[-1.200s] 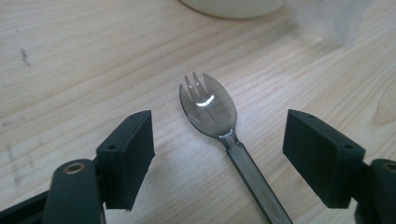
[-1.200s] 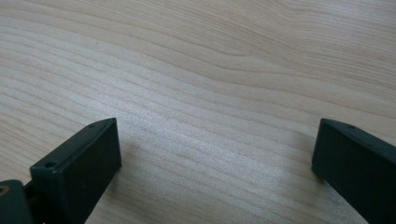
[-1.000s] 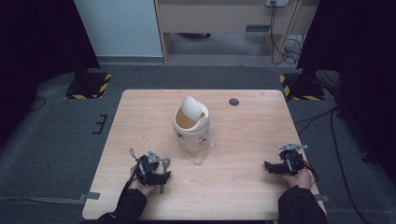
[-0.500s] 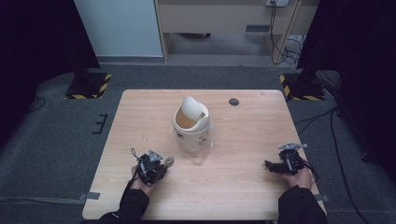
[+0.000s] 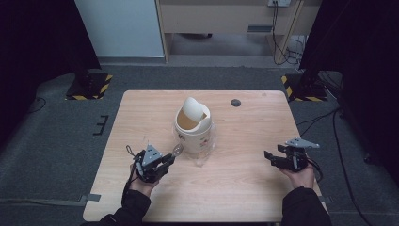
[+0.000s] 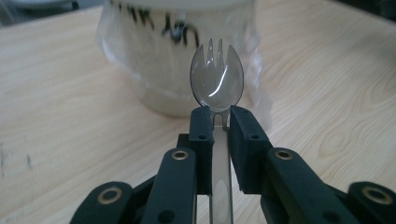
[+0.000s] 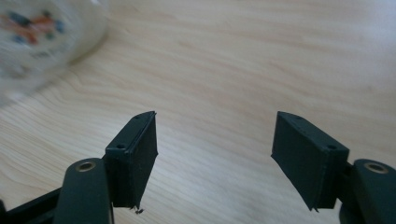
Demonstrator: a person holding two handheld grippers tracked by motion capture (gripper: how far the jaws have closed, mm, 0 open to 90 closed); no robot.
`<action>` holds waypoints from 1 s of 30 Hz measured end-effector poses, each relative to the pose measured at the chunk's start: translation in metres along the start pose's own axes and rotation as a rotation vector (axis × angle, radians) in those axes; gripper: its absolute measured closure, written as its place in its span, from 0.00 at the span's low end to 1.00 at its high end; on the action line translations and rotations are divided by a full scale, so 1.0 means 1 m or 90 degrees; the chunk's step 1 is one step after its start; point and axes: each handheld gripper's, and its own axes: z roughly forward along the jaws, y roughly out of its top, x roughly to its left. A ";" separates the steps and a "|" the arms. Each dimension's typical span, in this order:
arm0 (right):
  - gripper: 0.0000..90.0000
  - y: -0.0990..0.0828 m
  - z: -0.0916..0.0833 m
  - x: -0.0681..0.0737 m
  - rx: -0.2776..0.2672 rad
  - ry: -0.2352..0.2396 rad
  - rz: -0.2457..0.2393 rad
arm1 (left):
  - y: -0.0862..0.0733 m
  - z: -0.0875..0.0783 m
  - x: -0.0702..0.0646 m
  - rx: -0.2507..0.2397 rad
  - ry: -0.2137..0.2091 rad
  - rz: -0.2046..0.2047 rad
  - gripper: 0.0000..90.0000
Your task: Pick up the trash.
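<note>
A cream instant-noodle cup (image 5: 192, 129) stands mid-table with its lid peeled up and loose clear wrap around its base. In the left gripper view the cup (image 6: 177, 46) sits just behind a clear plastic spork (image 6: 216, 77). My left gripper (image 6: 219, 114) is shut on the spork's handle, tines pointing up at the cup. From above, the left gripper (image 5: 170, 157) hovers front left of the cup, with the spork (image 5: 178, 149) sticking out toward it. My right gripper (image 5: 268, 155) is at the right, its jaws apart; they have just been closing with nothing between them (image 7: 215, 135).
A small dark round spot (image 5: 235, 102) marks the wooden table (image 5: 244, 197) at the back right. A flap of clear wrap (image 5: 201, 161) lies in front of the cup. The blurred cup (image 7: 37, 32) sits at the upper left of the right gripper view.
The left gripper's jaws closed on the spork that lay on the table and lifted it toward the cup. The right gripper rose a little and its jaws narrowed.
</note>
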 end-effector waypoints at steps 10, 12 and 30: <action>0.37 0.036 -0.020 0.025 -0.130 0.070 0.017 | 0.025 -0.011 -0.009 -0.090 -0.018 0.017 0.87; 0.38 0.047 -0.026 0.036 -0.160 0.094 0.009 | 0.031 -0.012 -0.010 -0.108 -0.018 0.028 0.87; 0.45 0.104 -0.047 0.092 -0.250 0.206 -0.011 | 0.073 0.001 -0.045 -0.173 -0.063 0.068 0.87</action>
